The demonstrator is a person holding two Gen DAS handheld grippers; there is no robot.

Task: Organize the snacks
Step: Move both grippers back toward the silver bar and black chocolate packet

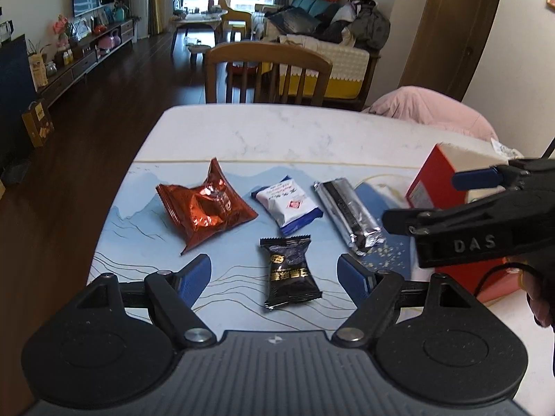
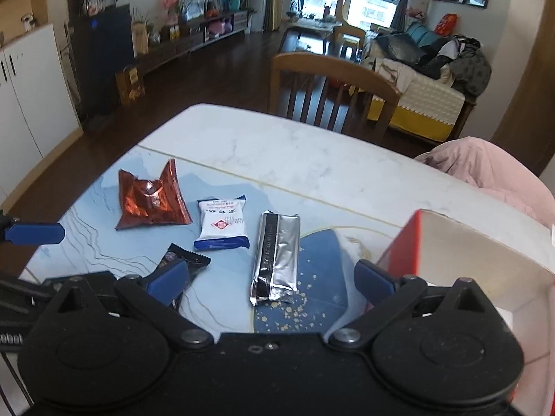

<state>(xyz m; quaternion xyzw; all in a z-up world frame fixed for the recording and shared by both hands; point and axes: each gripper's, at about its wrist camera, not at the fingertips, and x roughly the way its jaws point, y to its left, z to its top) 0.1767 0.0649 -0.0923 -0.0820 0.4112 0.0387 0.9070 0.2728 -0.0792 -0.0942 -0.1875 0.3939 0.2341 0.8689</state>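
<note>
Four snack packets lie on a blue patterned mat (image 1: pixel 138 235) (image 2: pixel 86 228). They are a crumpled orange foil packet (image 1: pixel 208 208) (image 2: pixel 149 201), a white-and-blue packet (image 1: pixel 288 204) (image 2: pixel 223 223), a long silver packet (image 1: pixel 348 213) (image 2: pixel 277 256) and a black packet (image 1: pixel 291 272) (image 2: pixel 187 260). My left gripper (image 1: pixel 275 275) is open, and the black packet lies between its fingers, untouched. My right gripper (image 2: pixel 270 282) (image 1: pixel 426 197) is open just above the near end of the silver packet. A red open-topped box (image 1: pixel 426 180) (image 2: pixel 402 246) stands at the right.
The mat lies on a white marble table (image 1: pixel 277 131) (image 2: pixel 295 152). A wooden chair (image 1: pixel 267 69) (image 2: pixel 333 83) stands at the far edge. Pink cloth (image 1: pixel 433 107) (image 2: pixel 492 173) rests at the back right. A hand (image 1: pixel 541 305) holds the right gripper.
</note>
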